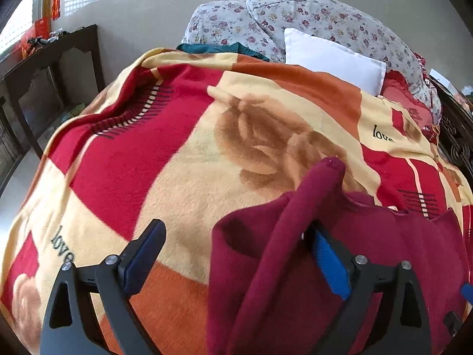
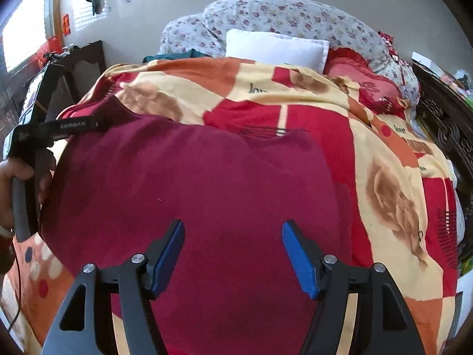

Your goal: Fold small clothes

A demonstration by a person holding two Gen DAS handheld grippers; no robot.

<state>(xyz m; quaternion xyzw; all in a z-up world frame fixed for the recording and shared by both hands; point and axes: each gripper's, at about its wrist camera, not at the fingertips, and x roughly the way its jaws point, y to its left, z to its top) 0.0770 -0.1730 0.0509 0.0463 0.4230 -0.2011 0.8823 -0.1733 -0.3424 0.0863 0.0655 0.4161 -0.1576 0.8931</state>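
The maroon garment (image 2: 189, 183) lay spread over the middle of the right wrist view, on the patterned blanket (image 2: 384, 159). In the left wrist view, a fold of it (image 1: 295, 222) rose at lower right, draped against 1 finger. Your left gripper (image 1: 236, 254) was spread wide, grasping nothing; your right gripper (image 2: 233, 251) hung released above the cloth. A white pillow (image 2: 275, 47) sat at upper center, against floral bedding (image 2: 295, 14).

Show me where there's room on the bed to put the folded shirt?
Free blanket lies left of the maroon shirt, toward the dark wooden table, and right of it beside the carved bed frame. The far end is crowded with the white pillow and floral bedding.
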